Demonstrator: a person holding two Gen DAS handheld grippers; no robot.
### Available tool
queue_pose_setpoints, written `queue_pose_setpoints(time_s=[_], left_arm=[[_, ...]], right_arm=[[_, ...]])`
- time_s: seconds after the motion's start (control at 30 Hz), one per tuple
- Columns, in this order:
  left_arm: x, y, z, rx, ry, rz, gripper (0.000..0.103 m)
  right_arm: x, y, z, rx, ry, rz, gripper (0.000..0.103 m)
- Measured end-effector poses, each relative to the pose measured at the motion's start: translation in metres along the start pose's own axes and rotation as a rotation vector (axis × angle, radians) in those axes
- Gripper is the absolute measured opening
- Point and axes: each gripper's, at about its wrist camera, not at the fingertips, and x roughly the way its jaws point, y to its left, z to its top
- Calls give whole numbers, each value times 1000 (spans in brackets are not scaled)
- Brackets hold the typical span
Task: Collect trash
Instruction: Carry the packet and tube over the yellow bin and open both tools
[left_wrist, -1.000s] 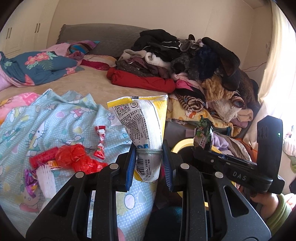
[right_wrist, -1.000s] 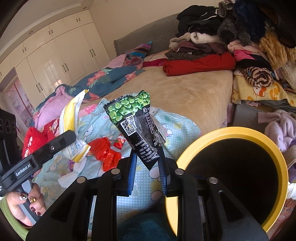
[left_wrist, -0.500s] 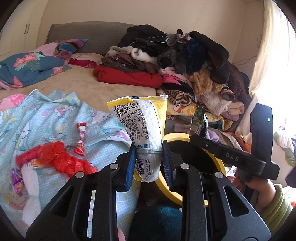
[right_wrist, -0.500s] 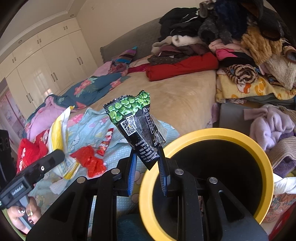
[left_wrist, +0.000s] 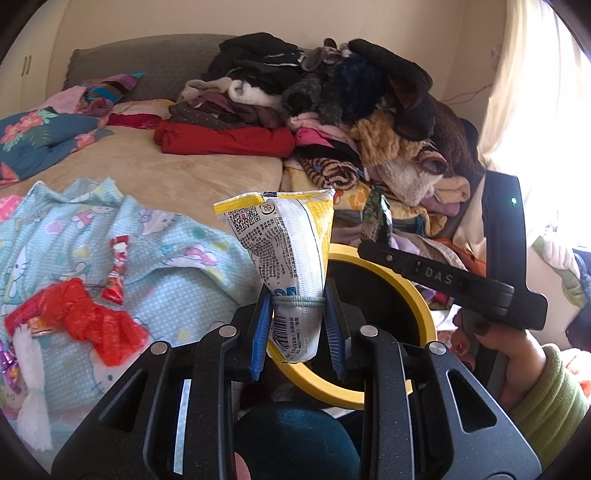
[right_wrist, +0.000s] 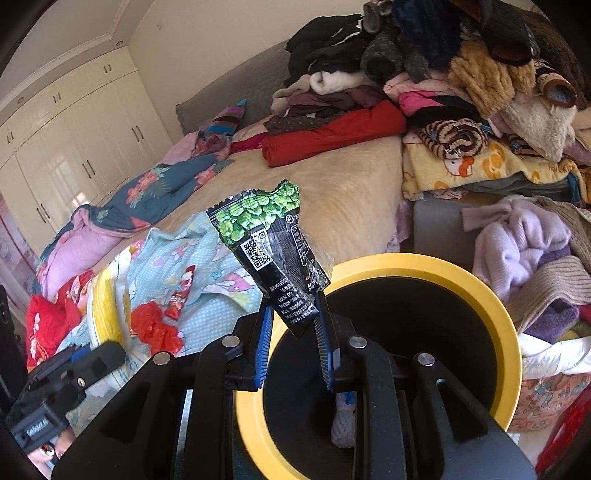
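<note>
My left gripper (left_wrist: 297, 325) is shut on a white and yellow snack bag (left_wrist: 284, 243), held upright at the near rim of a yellow-rimmed black bin (left_wrist: 417, 295). My right gripper (right_wrist: 293, 325) is shut on a black and green pea snack wrapper (right_wrist: 269, 236), held over the bin (right_wrist: 495, 310), whose mouth lies right under the fingers. The right gripper also shows in the left wrist view (left_wrist: 436, 275) above the bin. A red plastic bag (left_wrist: 85, 321), a red candy wrapper (left_wrist: 116, 269) and a white foam net (left_wrist: 29, 376) lie on the light blue blanket (left_wrist: 177, 258).
A tall heap of clothes (left_wrist: 351, 110) fills the far right of the bed. A floral quilt (left_wrist: 33, 136) lies at the far left. A purple sweater (right_wrist: 517, 243) and more laundry sit beside the bin. White wardrobes (right_wrist: 74, 129) stand behind.
Both grippers have moved right toward the bin with their wrappers. The bin now lies under the right gripper and at the left gripper's fingertips.
</note>
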Motion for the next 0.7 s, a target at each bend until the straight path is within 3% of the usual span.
queue_pose_setpoints(time_s=[0.7], left_arm=[[64,-32,-17,35,145,-55,21]], right_arm=[[5,-67,-9,131,22,-86,22]])
